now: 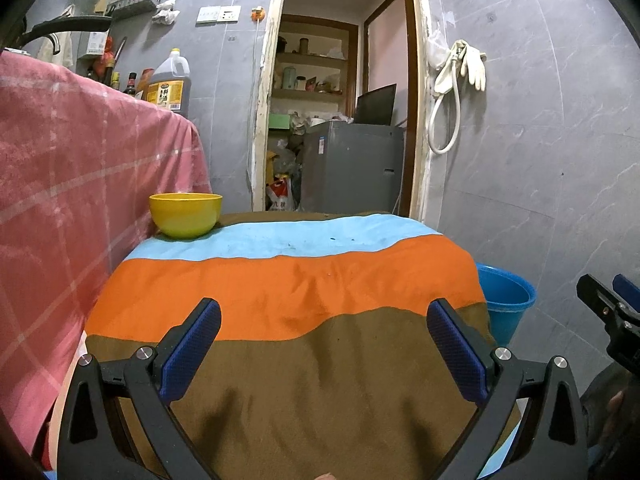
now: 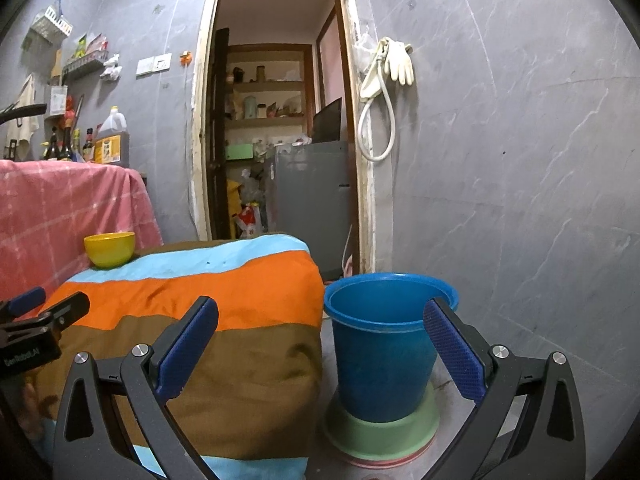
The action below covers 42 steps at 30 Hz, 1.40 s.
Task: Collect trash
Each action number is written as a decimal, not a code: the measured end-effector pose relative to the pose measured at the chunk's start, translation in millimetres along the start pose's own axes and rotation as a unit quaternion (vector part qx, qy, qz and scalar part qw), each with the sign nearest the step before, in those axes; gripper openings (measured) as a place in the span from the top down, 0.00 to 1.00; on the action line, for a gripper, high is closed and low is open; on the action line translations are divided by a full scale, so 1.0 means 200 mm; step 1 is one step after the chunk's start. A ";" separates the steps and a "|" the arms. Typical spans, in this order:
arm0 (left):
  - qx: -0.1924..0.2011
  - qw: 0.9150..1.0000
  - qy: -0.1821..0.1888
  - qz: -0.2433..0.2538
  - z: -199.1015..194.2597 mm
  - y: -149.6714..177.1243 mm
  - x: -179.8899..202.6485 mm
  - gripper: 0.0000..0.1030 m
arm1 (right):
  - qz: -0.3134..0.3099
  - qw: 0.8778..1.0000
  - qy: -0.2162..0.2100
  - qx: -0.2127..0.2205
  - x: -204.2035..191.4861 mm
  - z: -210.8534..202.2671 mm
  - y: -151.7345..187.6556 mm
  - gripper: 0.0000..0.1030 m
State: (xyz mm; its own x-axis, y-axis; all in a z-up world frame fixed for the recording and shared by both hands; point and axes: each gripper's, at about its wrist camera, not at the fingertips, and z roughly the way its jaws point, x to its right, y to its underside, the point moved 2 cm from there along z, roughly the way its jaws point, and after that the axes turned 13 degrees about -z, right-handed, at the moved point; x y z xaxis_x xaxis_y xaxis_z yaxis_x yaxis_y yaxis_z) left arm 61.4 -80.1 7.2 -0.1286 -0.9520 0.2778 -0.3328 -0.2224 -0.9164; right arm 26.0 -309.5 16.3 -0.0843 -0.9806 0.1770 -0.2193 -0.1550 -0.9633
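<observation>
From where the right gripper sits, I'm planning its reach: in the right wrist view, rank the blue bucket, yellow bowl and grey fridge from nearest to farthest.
1. Blue bucket: on the floor just ahead, right of the striped cloth.
2. Yellow bowl: far left corner of the cloth.
3. Grey fridge: beyond the doorway.

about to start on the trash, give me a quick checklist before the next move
1. Left gripper open, nothing held: ok.
2. Right gripper open, nothing held: ok.
3. Blue bin upright, mouth open, beside the table: ok.
4. Trash spotted on the striped cloth: not ok, only tiny specks show.
5. Yellow bowl holds trash: cannot tell, inside hidden.
6. Bin contents: cannot tell.
</observation>
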 end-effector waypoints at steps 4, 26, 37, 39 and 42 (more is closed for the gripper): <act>-0.001 1.000 0.000 0.000 0.00 0.00 0.00 0.02 | -0.002 1.000 -0.003 -0.001 0.00 0.00 0.00 0.00; -0.001 1.000 0.000 0.000 0.00 0.00 0.00 0.02 | -0.004 1.000 -0.006 -0.001 0.00 0.01 0.00 0.00; 0.000 1.000 0.000 -0.001 0.00 0.00 0.00 0.02 | -0.003 1.000 -0.005 -0.001 0.00 0.01 0.00 0.00; -0.001 1.000 0.000 -0.001 0.00 0.00 0.00 0.02 | -0.003 1.000 -0.005 -0.001 -0.01 0.01 0.00 0.00; 0.000 1.000 0.000 -0.001 0.00 0.00 0.01 0.02 | -0.003 1.000 -0.005 0.000 0.00 0.01 0.00 0.00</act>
State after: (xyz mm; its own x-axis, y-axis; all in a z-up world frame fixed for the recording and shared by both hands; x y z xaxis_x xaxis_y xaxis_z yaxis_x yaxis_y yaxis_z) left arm 60.8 -81.4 6.9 -0.1273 -0.9516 0.2796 -0.3339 -0.2243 -0.9155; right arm 27.5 -309.5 15.8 -0.0723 -0.9809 0.1807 -0.2207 -0.1610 -0.9620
